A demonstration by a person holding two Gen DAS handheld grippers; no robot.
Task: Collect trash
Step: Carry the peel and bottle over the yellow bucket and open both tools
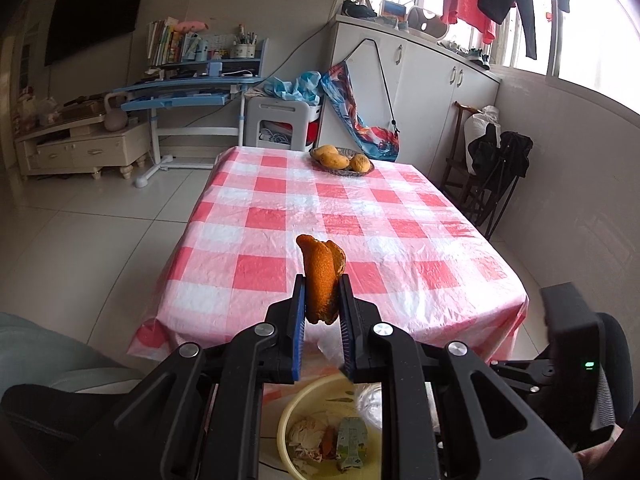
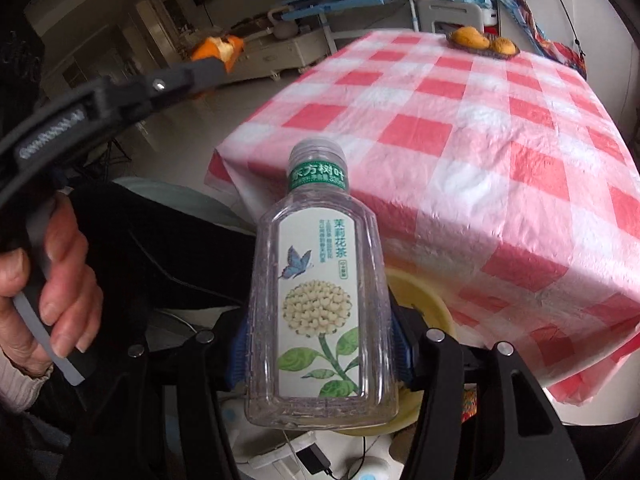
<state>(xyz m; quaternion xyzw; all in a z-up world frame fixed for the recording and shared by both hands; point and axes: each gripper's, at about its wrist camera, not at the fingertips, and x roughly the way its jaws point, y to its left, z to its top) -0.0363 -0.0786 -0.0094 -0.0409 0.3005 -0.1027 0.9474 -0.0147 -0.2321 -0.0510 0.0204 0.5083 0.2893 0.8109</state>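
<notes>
1. Fingers of the left gripper [image 1: 322, 300] clenched on a piece of orange peel [image 1: 320, 280]; blue pads press both sides, peel sticks up past the tips.
2. Right gripper [image 2: 320, 344] has an empty clear plastic bottle [image 2: 320, 300] between its blue pads, cap end pointing away; the bottle fills the gap, both pads touching its sides. No cap visible on the neck.
3. Peel hangs over the near edge of the table [image 1: 460, 264], which is covered in red-and-white checked cloth.
4. Yellow basin [image 1: 286, 420] sits below the left gripper, off the table's near edge; it holds scraps and a flattened carton [image 1: 352, 444].
5. Basket of mangoes [image 1: 342, 160] at the far end of the table.
6. Right-wrist view: a person's hand [image 2: 56, 288] grips the left gripper's handle, peel at its tip, up left.
</notes>
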